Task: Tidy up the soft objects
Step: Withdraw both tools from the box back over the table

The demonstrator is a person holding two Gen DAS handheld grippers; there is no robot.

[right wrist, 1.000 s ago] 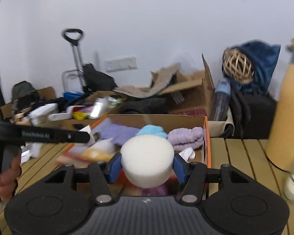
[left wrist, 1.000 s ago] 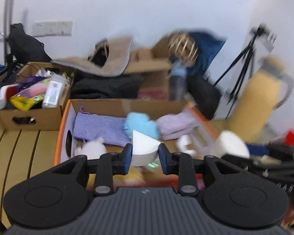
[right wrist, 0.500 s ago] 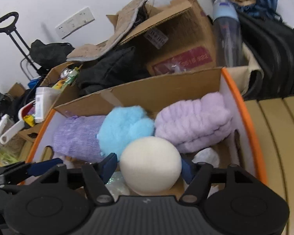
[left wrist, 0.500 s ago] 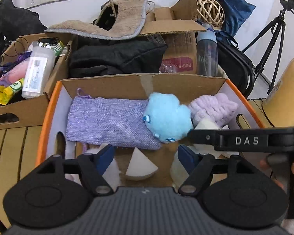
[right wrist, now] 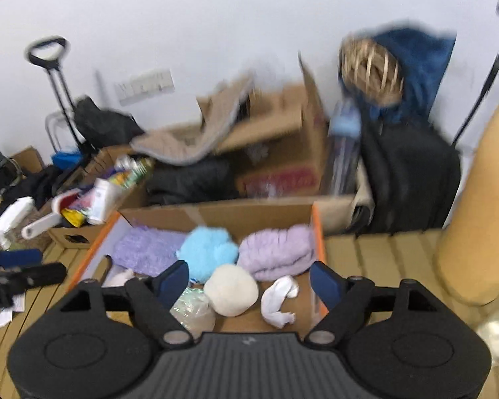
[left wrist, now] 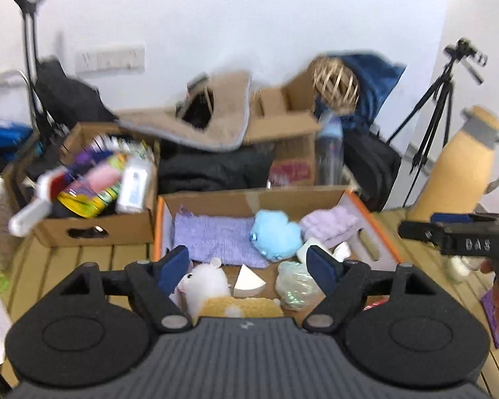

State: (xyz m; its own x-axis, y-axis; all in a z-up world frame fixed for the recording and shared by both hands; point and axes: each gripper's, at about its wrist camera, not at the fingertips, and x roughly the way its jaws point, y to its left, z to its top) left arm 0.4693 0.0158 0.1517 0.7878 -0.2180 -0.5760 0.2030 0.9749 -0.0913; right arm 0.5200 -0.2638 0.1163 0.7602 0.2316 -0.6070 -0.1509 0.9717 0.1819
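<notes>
Below both tools sits the box (left wrist: 376,222): left tool (left wrist: 249,266) gapes empty above the wedge (left wrist: 248,281), right tool (right wrist: 249,281) gapes empty above the ball (right wrist: 231,289), both jaws just opening.

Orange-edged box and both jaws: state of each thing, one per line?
Orange-edged box: open-topped, holding soft items.
White foam ball: released, resting in the box.
White foam wedge: released, lying on the box floor.
Blue plush: in the box, beside the purple towel roll.
Left gripper: jaws just opened, empty.
Right gripper: jaws just opened, empty.
</notes>
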